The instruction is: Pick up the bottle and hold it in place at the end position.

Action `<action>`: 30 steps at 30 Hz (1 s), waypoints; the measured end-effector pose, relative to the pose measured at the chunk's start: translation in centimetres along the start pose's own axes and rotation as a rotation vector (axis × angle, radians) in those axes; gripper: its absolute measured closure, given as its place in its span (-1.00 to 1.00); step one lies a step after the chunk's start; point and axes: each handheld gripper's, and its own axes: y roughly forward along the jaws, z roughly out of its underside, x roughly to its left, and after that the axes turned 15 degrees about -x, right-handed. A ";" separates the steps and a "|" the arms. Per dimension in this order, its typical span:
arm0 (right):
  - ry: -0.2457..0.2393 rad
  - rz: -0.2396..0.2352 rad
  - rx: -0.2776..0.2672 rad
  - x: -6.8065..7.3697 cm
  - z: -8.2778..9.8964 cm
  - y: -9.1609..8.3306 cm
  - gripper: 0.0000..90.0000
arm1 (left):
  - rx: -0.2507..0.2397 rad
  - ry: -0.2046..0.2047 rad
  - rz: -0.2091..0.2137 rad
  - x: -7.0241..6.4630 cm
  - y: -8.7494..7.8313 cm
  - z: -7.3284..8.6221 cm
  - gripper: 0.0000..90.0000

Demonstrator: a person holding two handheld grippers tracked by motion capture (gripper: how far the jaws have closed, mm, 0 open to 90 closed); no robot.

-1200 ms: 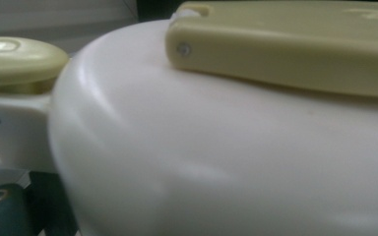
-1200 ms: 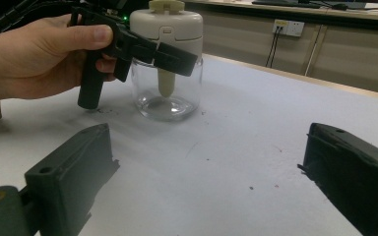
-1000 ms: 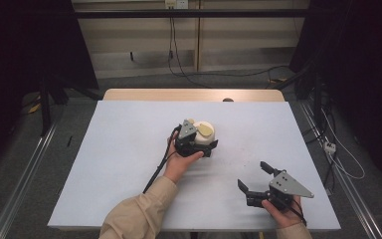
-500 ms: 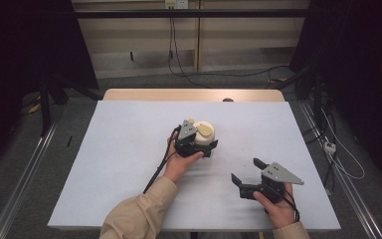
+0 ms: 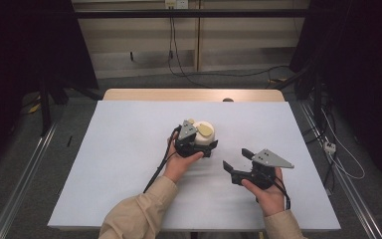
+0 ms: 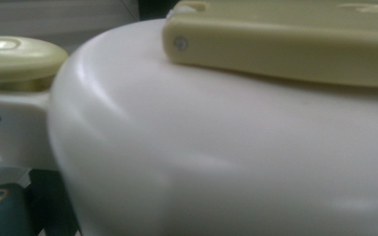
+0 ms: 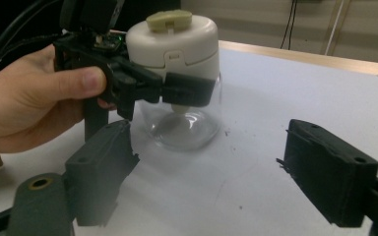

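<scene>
Right gripper [image 5: 238,166] has shifted toward clear glass jar with cream plastic lid [image 7: 182,73], jaws just narrowing, nothing between. Left gripper [image 7: 177,91] clamps jar under lid. Two-handed lid work likely next.

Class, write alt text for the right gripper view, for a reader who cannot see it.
A clear jar with a cream lid stands on a white table, gripped just under the lid by the left tool in a person's hand. In front, the right tool has its black jaws apart, with nothing between them.
</scene>
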 end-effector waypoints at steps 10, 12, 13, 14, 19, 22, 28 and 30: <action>-0.026 -0.026 0.011 0.4 -1.3 1.5 -0.44 | -0.004 -0.005 -0.004 -0.1 0.0 0.0 -0.87; -0.032 -0.023 0.017 0.4 -1.6 1.7 -0.44 | -0.005 -0.005 -0.005 -0.1 0.1 0.0 -0.87; -0.038 -0.024 0.017 0.4 -1.7 1.8 -0.43 | -0.004 -0.003 -0.004 -0.1 0.1 0.0 -0.87; -0.040 -0.027 0.016 0.4 -1.8 2.0 -0.42 | -0.004 -0.003 -0.004 -0.1 0.1 0.0 -0.87; -0.053 -0.039 0.037 0.6 -2.1 2.6 -0.31 | 0.005 0.011 -0.001 -0.1 0.0 0.0 -0.88; -0.052 -0.048 0.047 0.6 -2.3 2.9 -0.16 | 0.002 0.008 -0.004 -0.1 0.1 0.0 -0.88; -0.043 -0.054 0.046 0.7 -2.9 3.4 0.20 | 0.002 0.011 -0.006 -0.2 0.1 0.1 -0.88; -0.051 -0.056 0.045 0.7 -3.1 3.6 0.27 | 0.007 0.018 -0.004 -0.1 0.0 0.0 -0.88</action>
